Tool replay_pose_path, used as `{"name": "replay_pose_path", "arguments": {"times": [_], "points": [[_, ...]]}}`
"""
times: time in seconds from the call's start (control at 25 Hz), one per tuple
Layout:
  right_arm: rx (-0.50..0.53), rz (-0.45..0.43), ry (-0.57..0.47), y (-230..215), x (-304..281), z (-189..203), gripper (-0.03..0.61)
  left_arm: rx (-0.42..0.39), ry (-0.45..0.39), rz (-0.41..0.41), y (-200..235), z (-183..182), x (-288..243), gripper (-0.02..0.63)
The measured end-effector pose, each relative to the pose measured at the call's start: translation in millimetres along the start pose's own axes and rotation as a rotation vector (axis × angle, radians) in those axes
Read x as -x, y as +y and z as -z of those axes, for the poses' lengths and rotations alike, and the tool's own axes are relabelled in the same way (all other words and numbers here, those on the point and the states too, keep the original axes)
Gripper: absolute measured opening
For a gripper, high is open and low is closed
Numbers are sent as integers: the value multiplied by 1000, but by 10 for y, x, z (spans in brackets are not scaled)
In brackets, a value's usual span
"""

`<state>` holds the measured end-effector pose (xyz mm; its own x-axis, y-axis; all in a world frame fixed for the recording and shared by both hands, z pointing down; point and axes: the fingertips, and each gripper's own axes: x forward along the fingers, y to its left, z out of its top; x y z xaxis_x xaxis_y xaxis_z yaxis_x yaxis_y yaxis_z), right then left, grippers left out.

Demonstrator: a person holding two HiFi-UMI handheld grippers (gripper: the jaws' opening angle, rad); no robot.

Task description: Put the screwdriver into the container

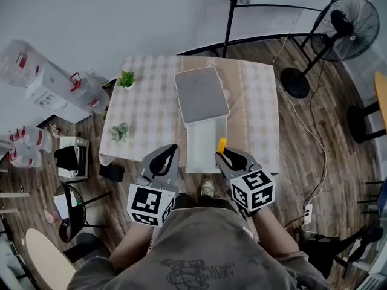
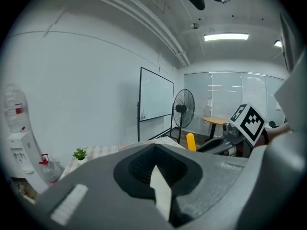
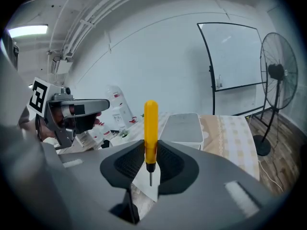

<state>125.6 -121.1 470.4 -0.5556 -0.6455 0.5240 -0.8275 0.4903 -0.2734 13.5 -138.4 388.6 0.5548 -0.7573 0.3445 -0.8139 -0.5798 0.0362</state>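
My right gripper (image 1: 227, 156) is shut on a yellow-handled screwdriver (image 3: 150, 133), which stands upright between the jaws with its short metal tip pointing down. In the head view the screwdriver's handle (image 1: 222, 145) shows just above the near right edge of the white container (image 1: 204, 142), a long open box on the checked table. A grey lid (image 1: 201, 94) lies tilted across the container's far end. My left gripper (image 1: 164, 157) is shut with nothing in it, held near the table's front edge, left of the container.
Two small potted plants (image 1: 126, 78) (image 1: 120, 132) stand on the table's left side. A floor fan (image 1: 338, 26) and a cable are at the right, a whiteboard stand (image 1: 233, 11) behind the table, water bottles and boxes (image 1: 51, 83) at the left.
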Motion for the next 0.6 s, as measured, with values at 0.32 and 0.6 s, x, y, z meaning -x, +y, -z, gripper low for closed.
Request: {"name": "replay_pose_path", "arguments": {"times": [0.32,0.6], "points": [[-9,-31,77,-108,-292,90,107,12,73,-13,157,173,-168,0],[-22,-14,197,-217,-580,279,107,6,124,35,318,352,-361,0]]}}
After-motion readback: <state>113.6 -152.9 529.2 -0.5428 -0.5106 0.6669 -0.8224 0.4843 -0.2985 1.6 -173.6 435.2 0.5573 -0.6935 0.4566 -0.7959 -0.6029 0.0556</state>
